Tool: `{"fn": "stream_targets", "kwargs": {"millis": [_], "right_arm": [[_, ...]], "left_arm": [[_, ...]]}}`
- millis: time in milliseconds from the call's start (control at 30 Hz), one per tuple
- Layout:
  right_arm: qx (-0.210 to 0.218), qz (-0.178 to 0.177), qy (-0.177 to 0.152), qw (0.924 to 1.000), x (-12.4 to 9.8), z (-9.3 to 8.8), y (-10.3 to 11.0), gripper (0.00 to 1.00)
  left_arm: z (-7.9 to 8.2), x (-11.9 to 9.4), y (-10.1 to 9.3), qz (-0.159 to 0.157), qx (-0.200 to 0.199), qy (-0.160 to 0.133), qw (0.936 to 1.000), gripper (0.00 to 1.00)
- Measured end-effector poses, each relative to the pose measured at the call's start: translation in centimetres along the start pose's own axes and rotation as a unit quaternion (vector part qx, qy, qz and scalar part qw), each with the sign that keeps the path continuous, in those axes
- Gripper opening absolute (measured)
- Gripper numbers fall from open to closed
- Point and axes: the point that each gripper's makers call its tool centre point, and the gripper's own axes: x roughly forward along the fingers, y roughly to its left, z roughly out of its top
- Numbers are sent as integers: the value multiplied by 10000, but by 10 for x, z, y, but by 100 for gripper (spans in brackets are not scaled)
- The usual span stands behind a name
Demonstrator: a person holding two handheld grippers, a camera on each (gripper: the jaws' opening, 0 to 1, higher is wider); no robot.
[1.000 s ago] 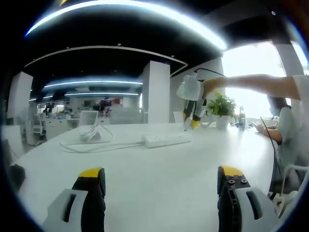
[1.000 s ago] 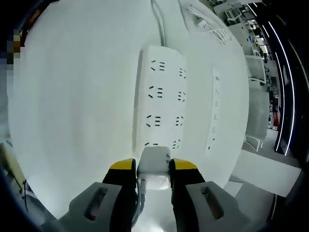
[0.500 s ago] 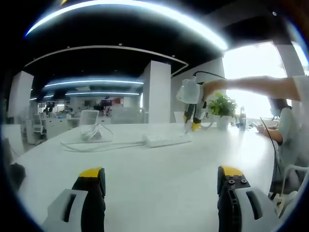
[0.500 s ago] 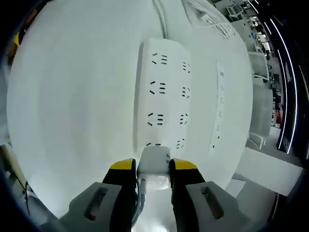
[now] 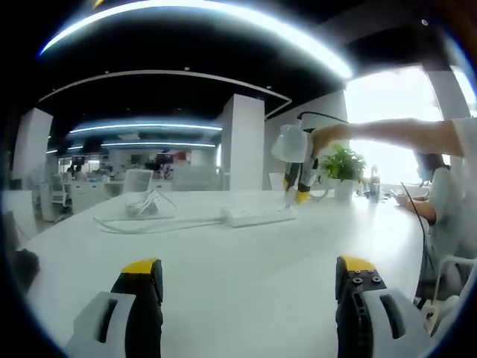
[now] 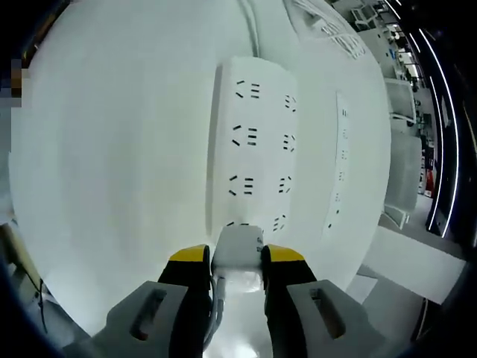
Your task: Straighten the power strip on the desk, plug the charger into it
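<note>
The charger [image 6: 238,257] is clamped between the jaws of the right gripper [image 6: 227,272], prongs down, set directly over the nearest socket of the power strip [image 6: 250,145], presumably so it can be pressed straight in. The charger is a small white block with a cable trailing back. The strip, white with two rows of sockets, is laid straight toward the desk's [image 6: 112,164] far edge. The left gripper [image 5: 250,287] is held released above the desk's near edge.

Before me the white desk [image 5: 246,261] carries the power strip [image 5: 256,216], its cable [image 5: 149,221] running off to what looks like a coiled bundle [image 5: 143,206], and a potted plant [image 5: 343,170].
</note>
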Motion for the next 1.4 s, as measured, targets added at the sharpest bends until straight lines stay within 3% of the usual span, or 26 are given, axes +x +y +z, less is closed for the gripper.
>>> {"fn": "stream_targets", "kwargs": {"millis": [600, 900, 1267, 1333, 1367, 1400], "right_arm": [[121, -121, 292, 9994, 6, -1, -6, 25], [162, 5, 101, 9998, 5, 0, -5, 25], [355, 283, 123, 9989, 6, 1, -4, 25], [293, 369, -62, 9989, 12, 6, -2, 25], [743, 163, 337, 9965, 12, -6, -5, 25], [232, 326, 217, 9990, 13, -1, -3, 25]], "left_arm": [[2, -1, -1, -25, 3, -15, 10000, 99], [0, -2, 1, 21, -10, -11, 10000, 99], [-5, 1, -5, -16, -13, 32, 10000, 99], [-6, 3, -6, -20, -15, 41, 10000, 99], [-6, 3, -6, -24, -15, 45, 10000, 99], [-7, 3, -6, -28, -12, 50, 10000, 99]]}}
